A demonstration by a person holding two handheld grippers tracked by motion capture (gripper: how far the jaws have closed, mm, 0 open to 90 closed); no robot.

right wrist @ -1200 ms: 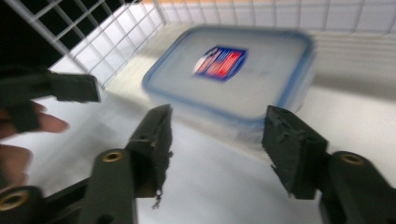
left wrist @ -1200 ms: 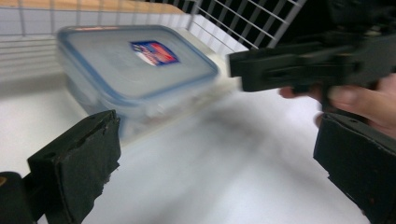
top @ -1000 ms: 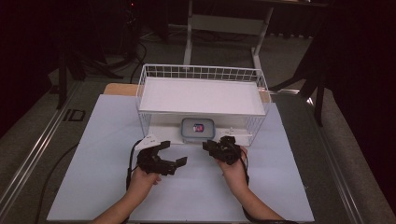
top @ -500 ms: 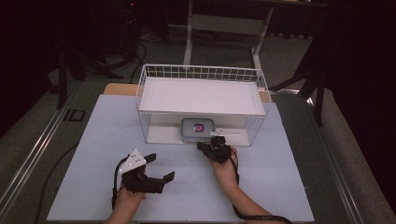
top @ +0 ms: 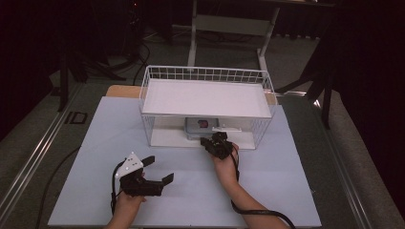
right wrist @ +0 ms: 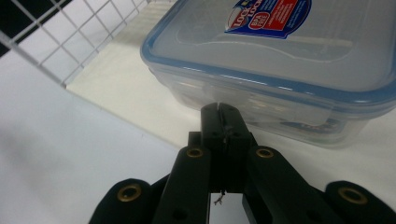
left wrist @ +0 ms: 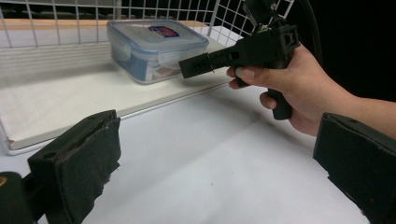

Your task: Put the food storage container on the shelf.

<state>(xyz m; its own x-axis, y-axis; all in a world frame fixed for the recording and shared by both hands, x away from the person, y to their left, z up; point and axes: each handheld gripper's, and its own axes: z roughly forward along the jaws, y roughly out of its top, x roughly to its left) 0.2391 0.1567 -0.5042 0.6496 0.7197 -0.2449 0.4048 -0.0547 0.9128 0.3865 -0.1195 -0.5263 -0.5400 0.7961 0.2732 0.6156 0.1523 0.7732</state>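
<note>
High view: right gripper (top: pixel 213 141), jaws together, at the rack (top: pixel 205 98) mouth; left gripper (top: pixel 160 170), jaws apart, idle. Left gripper view: box (left wrist: pixel 156 46) just beyond the right gripper (left wrist: pixel 187 69). Right gripper view: closed tips at the box (right wrist: pixel 289 60) wall. Step: approach; next, likely open to grasp.

container (right wrist: pixel 289 79): clear glossy plastic | basket (top: pixel 162 74): white wire | fingers (left wrist: pixel 79 168): matt black
</note>
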